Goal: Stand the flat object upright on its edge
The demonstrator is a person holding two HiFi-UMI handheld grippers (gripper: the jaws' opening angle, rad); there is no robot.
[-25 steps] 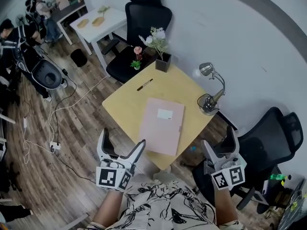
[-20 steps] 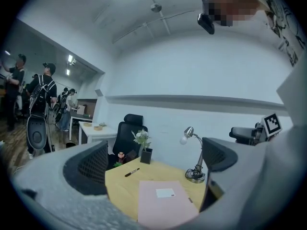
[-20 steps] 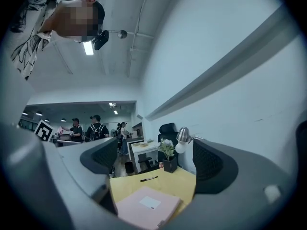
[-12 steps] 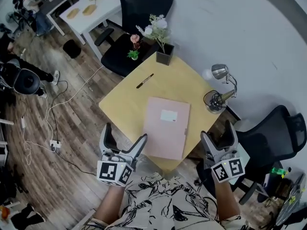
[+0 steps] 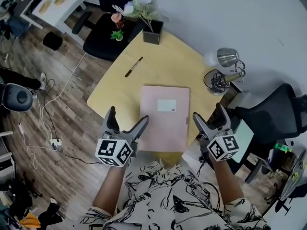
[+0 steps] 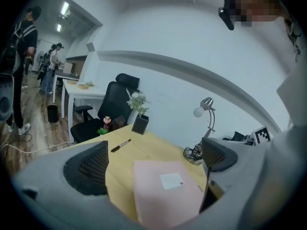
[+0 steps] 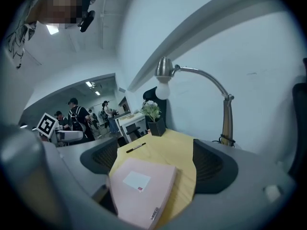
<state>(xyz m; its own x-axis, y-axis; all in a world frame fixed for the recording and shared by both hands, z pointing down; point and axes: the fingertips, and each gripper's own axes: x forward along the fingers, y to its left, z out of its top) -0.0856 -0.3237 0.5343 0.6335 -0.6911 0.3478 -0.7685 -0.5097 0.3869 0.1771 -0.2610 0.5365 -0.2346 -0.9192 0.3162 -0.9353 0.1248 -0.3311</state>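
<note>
Surface: yellow wooden table (image 5: 168,71) in the middle of the head view.
Folder: pink folder (image 5: 164,123) lies flat at frame centre, near the table's lower edge.
Left gripper (image 5: 127,116): jaws spread wide, at the folder's lower left corner.
Right gripper (image 5: 209,113): jaws spread wide, just right of the folder.
Others: black pen (image 5: 133,66) upper left, desk lamp (image 5: 225,61) upper right.
</note>
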